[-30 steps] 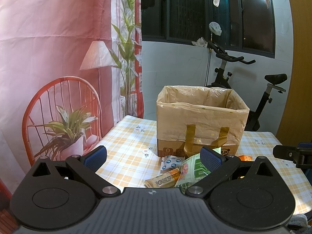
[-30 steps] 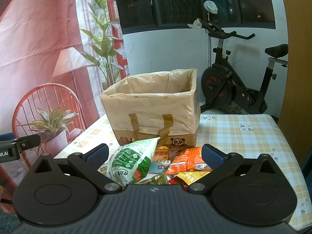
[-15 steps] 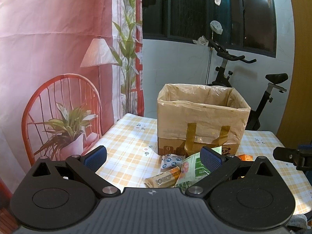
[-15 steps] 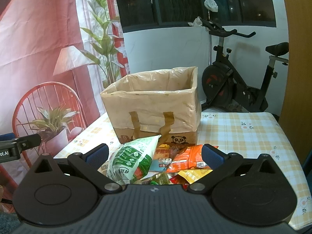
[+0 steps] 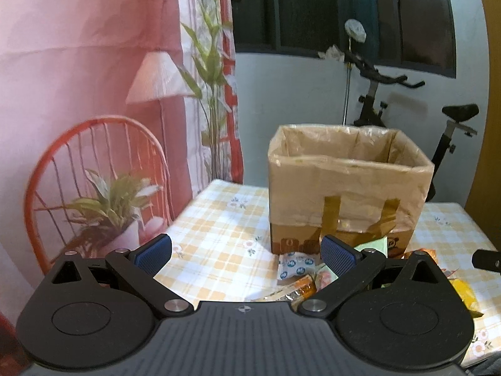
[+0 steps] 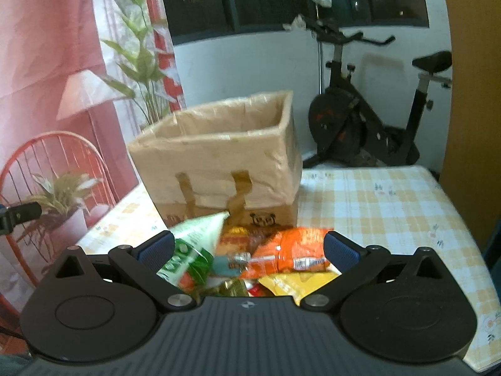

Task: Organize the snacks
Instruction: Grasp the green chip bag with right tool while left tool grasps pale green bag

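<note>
**A:** ok what's going on at the left side?

**B:** left gripper (image 5: pixel 245 252) is hovering over the checked table (image 5: pixel 219 244), jaws spread wide, gripping nothing. Bare cloth is lying between them, and a small white-and-blue packet (image 5: pixel 294 264) is sitting just inside the right-hand finger.

**A:** and the box?

**B:** cardboard box (image 5: pixel 347 185) lined with a plastic bag is standing upright mid-table, top open. The snacks are piling up right in front of it.

**A:** right side?

**B:** right gripper (image 6: pixel 247 250) is hanging over that pile, jaws also released and empty. A green-and-white bag (image 6: pixel 194 247) is leaning up at the left of the heap, an orange bag (image 6: pixel 294 252) is lying beside it, a yellow packet (image 6: pixel 291 283) nearer the camera. It's all a bit blurry.
</note>
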Tool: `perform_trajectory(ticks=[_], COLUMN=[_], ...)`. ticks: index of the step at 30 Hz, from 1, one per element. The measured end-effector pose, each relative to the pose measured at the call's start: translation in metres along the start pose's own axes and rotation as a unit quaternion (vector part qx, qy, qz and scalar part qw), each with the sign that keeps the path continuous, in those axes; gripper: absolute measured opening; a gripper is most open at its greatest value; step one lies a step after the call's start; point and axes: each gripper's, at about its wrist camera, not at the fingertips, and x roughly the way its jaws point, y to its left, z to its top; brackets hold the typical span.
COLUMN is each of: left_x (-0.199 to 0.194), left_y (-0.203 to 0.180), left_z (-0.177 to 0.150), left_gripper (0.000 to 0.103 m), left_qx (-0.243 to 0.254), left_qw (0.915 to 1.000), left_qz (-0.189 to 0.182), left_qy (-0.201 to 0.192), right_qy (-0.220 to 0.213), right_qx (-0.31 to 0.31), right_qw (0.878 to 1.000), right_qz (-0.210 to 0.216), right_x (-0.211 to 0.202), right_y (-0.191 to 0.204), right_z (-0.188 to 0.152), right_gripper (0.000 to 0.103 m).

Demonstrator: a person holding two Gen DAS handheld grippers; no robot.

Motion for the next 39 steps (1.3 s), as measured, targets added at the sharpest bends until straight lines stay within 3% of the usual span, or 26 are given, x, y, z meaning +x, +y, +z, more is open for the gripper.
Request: perform_trajectory(ticks=[8,12,20,27,39], left_x=[0.032,0.037,0.04,0.045,0.056], left_y=[-0.019,-0.024,-0.024,-0.024,-0.025], left_z=[-0.019,-0.02,-0.024,-0.036,-0.047], left_gripper=[0.101,0.1,0.1,0.1,0.1], left_qx=[0.022,0.025,0.024,0.009,-0.007], left_qw=[0.9969,0.9958,0.9953,0.9944,0.9916], left_qz=[-0.055,-0.071,-0.082,-0.084,-0.1], left_qy=[0.05,0.053,0.047,0.063,0.081], right_qy=[0.066,0.095,0.162,0.205,0.239], right_qx=[0.009,-0.001,-0.019,0.025,0.04], right_qw=[0.998,0.995,0.985,0.977,0.968], right_qz=[0.006,0.024,0.059,0.06,0.066], right_x=[0.035,0.045,0.066,0.085,0.123], right_y=[-0.009,0.0,0.022,0.012,0.006], right_z=[-0.021,-0.034,-0.058,-0.062,-0.074], right_gripper=[0.103,0.102,0.1,0.1,0.097])
